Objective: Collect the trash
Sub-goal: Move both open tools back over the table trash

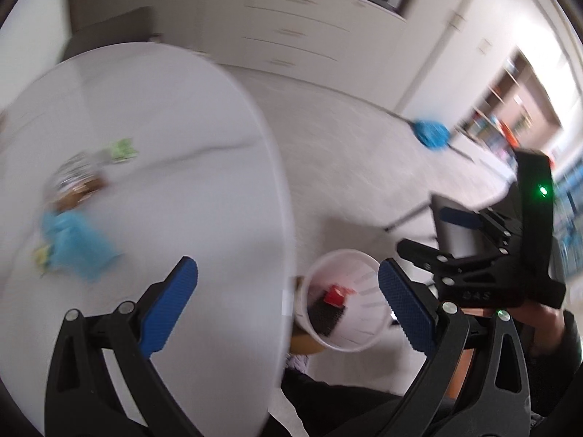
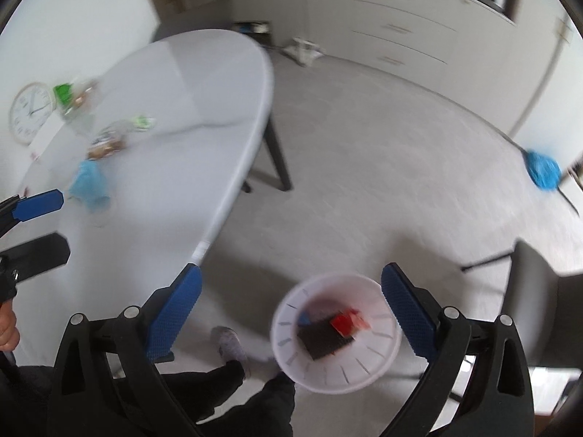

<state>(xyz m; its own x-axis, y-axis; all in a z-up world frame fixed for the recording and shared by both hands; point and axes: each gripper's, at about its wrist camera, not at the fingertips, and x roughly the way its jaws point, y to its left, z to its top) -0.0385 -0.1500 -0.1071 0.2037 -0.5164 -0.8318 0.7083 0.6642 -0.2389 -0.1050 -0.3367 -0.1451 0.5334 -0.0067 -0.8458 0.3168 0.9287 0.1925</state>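
Blurred trash lies on the white round table (image 1: 204,196): a blue wrapper (image 1: 78,244), a silver and brown wrapper (image 1: 76,178) and a green scrap (image 1: 122,149). My left gripper (image 1: 288,302) is open and empty, hanging over the table's near edge. Beside the table on the floor stands a white bin (image 2: 337,331), holding a red piece (image 2: 344,322) and a dark flat item (image 2: 322,338). My right gripper (image 2: 291,306) is open and empty above the floor, with the bin just inside its right finger. The blue wrapper (image 2: 89,185) lies close to the left gripper (image 2: 63,222).
A wall clock (image 2: 31,111) leans at the table's far left. A blue mop head (image 2: 543,169) lies on the carpet at right, near a grey chair (image 2: 539,291). The person's legs and one foot (image 2: 229,342) are below. White drawers (image 2: 404,29) line the back wall.
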